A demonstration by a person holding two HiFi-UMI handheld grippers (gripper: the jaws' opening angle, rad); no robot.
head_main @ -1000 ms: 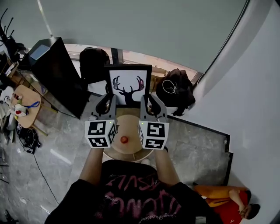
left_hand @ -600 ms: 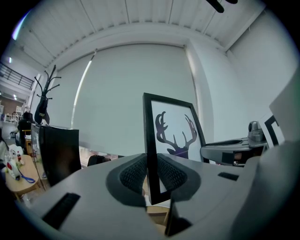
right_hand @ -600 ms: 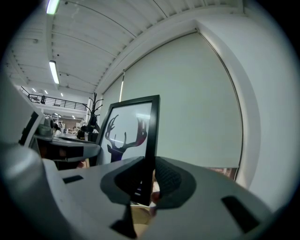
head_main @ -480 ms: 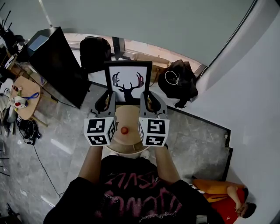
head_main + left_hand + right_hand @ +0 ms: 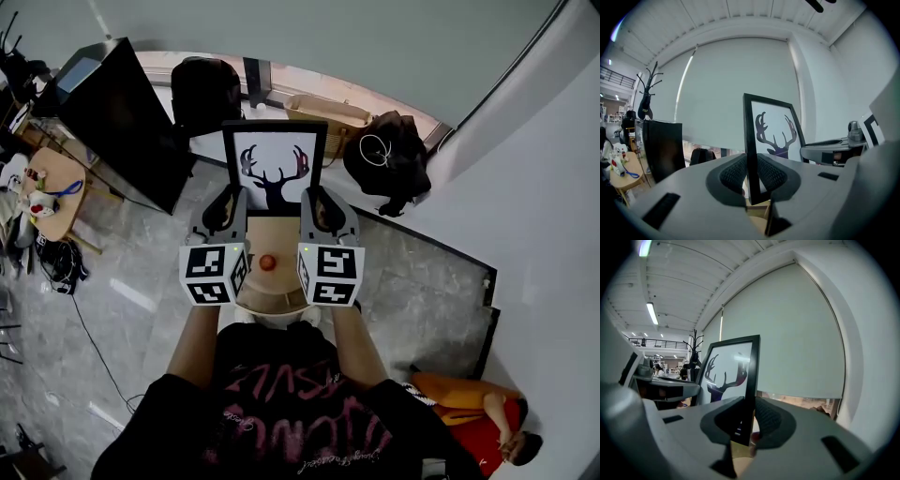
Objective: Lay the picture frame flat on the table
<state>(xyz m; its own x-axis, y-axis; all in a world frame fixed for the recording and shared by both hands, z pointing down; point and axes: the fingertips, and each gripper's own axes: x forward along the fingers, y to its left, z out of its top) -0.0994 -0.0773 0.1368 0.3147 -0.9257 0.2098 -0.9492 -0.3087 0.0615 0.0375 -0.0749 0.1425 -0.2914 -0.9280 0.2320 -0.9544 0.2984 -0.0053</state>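
Note:
A black picture frame (image 5: pixel 275 167) with a deer silhouette on white stands upright, held above a small round wooden table (image 5: pixel 279 246). My left gripper (image 5: pixel 229 208) is shut on the frame's lower left edge (image 5: pixel 751 154). My right gripper (image 5: pixel 316 208) is shut on its lower right edge (image 5: pixel 749 390). In both gripper views the thin black frame edge runs straight up between the ribbed pads (image 5: pixel 771 174) (image 5: pixel 768 420). A small red object (image 5: pixel 267 262) lies on the table between the two grippers.
A large black monitor (image 5: pixel 112 122) stands at the left, a black chair (image 5: pixel 202 94) behind the frame. A dark bag (image 5: pixel 392 169) lies at the right by the wall. A cluttered side table (image 5: pixel 45 192) sits far left. Grey floor tiles surround the round table.
The frame and both grippers have shifted slightly up and away in the head view, still held upright. Both grips are unchanged.

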